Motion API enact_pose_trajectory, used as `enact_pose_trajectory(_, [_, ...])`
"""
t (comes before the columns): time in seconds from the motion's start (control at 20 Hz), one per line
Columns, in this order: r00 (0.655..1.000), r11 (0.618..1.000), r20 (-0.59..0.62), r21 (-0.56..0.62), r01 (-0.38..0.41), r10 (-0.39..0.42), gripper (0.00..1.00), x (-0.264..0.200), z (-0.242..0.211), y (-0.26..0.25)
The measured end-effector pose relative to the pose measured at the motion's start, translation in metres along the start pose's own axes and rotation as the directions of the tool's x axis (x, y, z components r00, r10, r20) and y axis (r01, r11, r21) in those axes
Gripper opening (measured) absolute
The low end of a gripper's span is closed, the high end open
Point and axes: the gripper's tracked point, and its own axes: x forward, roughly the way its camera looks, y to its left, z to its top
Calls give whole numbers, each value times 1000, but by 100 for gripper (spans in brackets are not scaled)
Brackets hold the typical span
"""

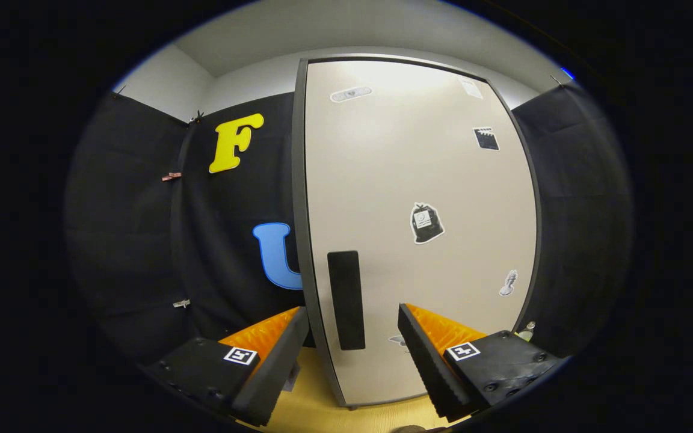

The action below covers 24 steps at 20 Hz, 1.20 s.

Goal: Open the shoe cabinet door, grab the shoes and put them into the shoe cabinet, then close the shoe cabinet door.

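A tall shoe cabinet (418, 180) stands just ahead of me, its pale door shut inside a dark frame. Several small stickers dot the door. A black vertical handle (346, 299) sits low on the door near its left edge. My gripper (352, 325) is open, fingers spread wide, and the handle lies in the gap between them, a little beyond the tips. The left fingertip (289, 337) overlaps the door's left edge, and the right fingertip (412, 337) is in front of the door's lower middle. Nothing is held.
Black cloth walls close in on both sides of the cabinet. A light wooden floor (316, 403) runs under the cabinet and below my fingers. A small pale object (526, 329) sits low beside the cabinet's right edge.
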Motion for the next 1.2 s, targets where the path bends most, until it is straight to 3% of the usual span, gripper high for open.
enact_pose_trajectory(0.6, [999, 999, -18, 10, 50, -49, 91, 57, -19, -6])
enact_pose_trajectory(0.65, [999, 999, -23, 15, 48, -48, 83, 58, -20, -4])
enact_pose_trajectory(0.7, [999, 999, -18, 13, 52, -51, 65, 59, -19, -3])
enact_pose_trajectory(0.85, [999, 999, -10, -4, 40, -40, 61, 61, -19, -1])
enact_pose_trajectory(0.9, [999, 999, -8, -11, 47, -48, 36, 58, -21, -1])
enact_pose_trajectory(1.2, [999, 999, 1, -13, 51, -51, 36, 57, -19, -1])
